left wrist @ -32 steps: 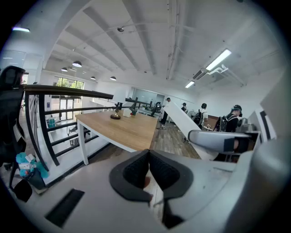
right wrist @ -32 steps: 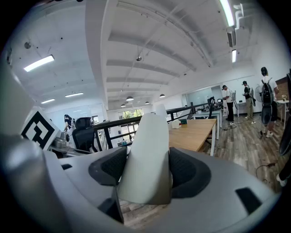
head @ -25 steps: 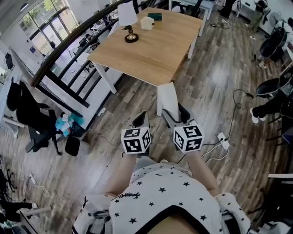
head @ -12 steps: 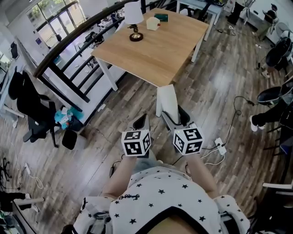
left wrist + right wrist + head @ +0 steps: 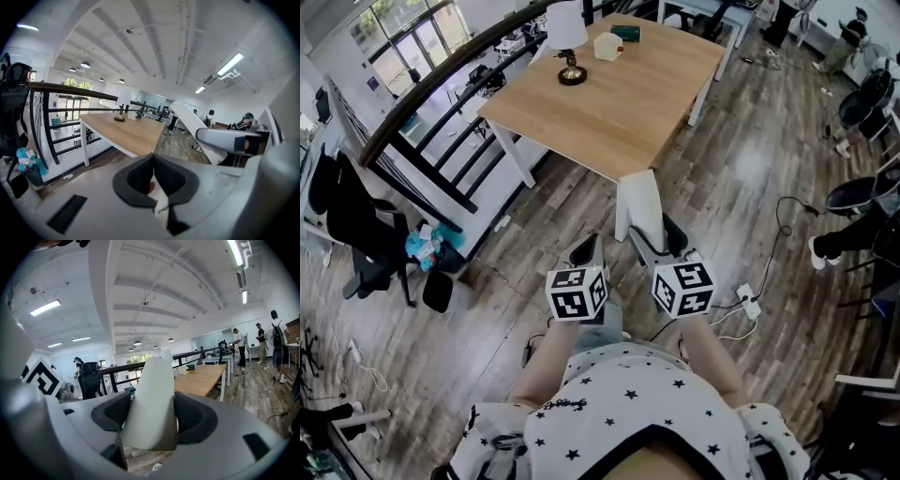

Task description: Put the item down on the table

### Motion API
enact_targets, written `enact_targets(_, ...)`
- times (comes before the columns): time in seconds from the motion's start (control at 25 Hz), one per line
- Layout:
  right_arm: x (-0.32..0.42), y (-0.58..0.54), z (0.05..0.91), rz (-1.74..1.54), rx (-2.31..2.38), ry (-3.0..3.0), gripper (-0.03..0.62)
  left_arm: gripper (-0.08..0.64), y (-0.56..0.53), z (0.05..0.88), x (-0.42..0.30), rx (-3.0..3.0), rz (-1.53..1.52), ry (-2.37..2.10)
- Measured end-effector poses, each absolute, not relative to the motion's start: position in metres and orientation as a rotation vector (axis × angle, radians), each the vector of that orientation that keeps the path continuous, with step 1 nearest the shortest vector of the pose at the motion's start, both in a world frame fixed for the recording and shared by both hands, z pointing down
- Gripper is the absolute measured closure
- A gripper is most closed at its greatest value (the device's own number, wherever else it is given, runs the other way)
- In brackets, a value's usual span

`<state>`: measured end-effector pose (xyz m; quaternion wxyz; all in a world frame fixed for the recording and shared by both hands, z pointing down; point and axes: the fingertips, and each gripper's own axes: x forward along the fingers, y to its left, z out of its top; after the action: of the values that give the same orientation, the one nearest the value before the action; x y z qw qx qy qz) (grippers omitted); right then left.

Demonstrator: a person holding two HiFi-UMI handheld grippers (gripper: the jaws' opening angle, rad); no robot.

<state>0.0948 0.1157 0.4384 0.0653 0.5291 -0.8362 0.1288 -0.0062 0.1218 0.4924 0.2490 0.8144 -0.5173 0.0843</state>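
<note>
Right gripper (image 5: 653,246) grips the tall white plastic item (image 5: 637,197); next I must carry it over the light wooden table (image 5: 619,94).

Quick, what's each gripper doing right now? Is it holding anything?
Left gripper: shut, holding nothing.
Right gripper: shut on the white item.

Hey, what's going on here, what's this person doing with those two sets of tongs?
A person stands on the wooden floor, a little short of the wooden table, with tongs in each hand. The right tongs are clamped on a white tapered item, held upright. The left tongs are shut with nothing in them. The item is not yet on the table, where a lamp stands at the far end.
</note>
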Motion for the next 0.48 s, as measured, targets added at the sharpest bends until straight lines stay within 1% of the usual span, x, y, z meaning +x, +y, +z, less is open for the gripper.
enact_targets(0.48,0.091,0.007,0.430,0.359,1.610,-2.520,0.304,0.547,0.012,0.493,-0.006,2.228,0.216,-1.383)
